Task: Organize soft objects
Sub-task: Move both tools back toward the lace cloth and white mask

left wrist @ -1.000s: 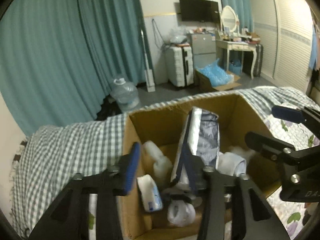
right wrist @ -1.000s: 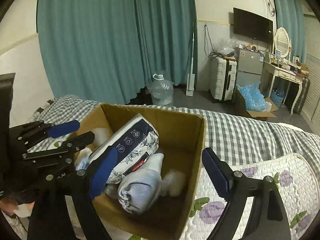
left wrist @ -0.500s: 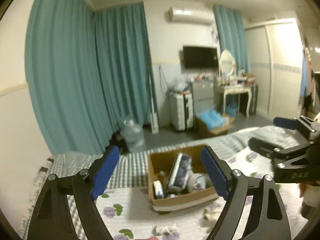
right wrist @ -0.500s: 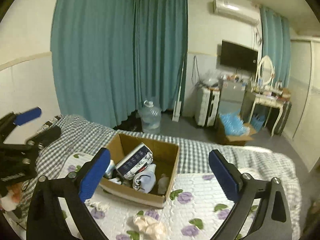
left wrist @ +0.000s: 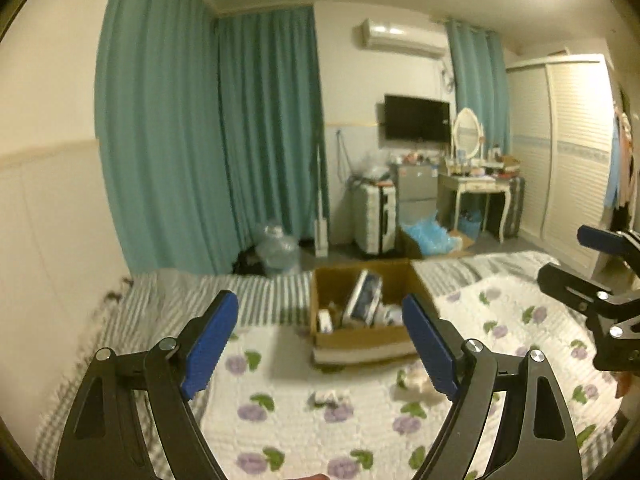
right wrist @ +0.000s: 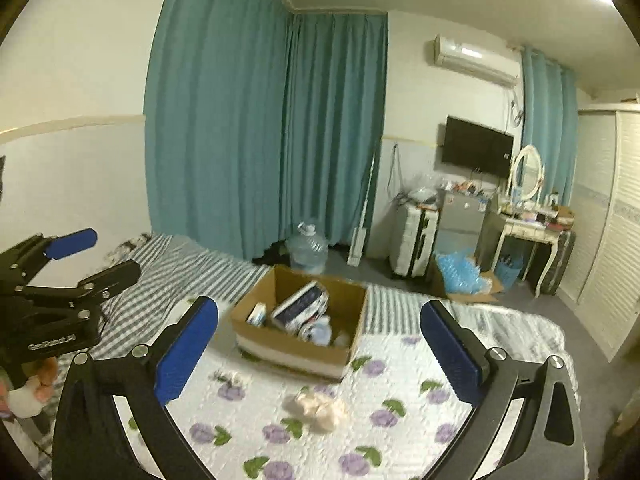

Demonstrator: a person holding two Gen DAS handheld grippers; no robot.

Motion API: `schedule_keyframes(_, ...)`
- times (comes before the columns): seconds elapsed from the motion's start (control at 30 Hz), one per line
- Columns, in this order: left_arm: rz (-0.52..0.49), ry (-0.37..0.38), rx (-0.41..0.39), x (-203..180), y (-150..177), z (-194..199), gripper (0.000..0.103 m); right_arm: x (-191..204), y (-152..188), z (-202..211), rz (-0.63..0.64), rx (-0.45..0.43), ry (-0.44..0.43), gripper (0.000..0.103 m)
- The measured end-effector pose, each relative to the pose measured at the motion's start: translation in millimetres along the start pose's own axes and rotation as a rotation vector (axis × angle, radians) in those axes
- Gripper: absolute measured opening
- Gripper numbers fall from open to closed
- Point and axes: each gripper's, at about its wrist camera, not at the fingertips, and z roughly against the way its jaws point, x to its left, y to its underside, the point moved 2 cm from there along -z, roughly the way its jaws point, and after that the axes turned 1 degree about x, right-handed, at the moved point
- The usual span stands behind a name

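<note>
Your left gripper (left wrist: 320,336) has its 2 blue-padded fingers (left wrist: 210,338) spread wide, with nothing between them. Your right gripper (right wrist: 319,354) stands likewise: 2 blue pads (right wrist: 186,350) far apart, empty. Both sets of jaws have just been opening, most of that in the first part of the last second, and no object lies between either pair.

Both grippers hang above the floral quilt (left wrist: 360,432), clear of it, pointing slightly downward toward the cardboard box (right wrist: 292,346). The box sits open on the quilt, near the grey checked blanket (right wrist: 188,264). Inside it, a dark blue-and-white patterned packet (right wrist: 300,306) leans tilted against other pale soft items; these are too blurred to name.

On the quilt in front of the box, 2 soft things remain outside it: a crumpled pale pink cloth (right wrist: 318,408) and a small white-and-dark bundle (right wrist: 230,378), well apart from each other.

Beyond the bed: teal curtains (left wrist: 208,140), a water jug (right wrist: 306,246), a suitcase (left wrist: 374,218), a wall television (right wrist: 476,148).
</note>
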Motion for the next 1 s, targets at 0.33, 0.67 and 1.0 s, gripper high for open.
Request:
schedule_keyframes(0.33, 0.021, -0.013, 0.15, 9, 54, -76, 0.085, -7, 52, -97, -0.034, 0.151, 0.031, 0.102)
schedule_keyframes(0.67, -0.076, 0.022, 0.29, -10, 109, -162, 0.085, -26, 118, -198, -0.098, 0.267, 0.035, 0.102)
schedule_keyframes(1.0, -0.075, 0.055, 0.435, -16, 169, -216, 0.085, -26, 157, -253, -0.103, 0.403, 0.037, 0.101)
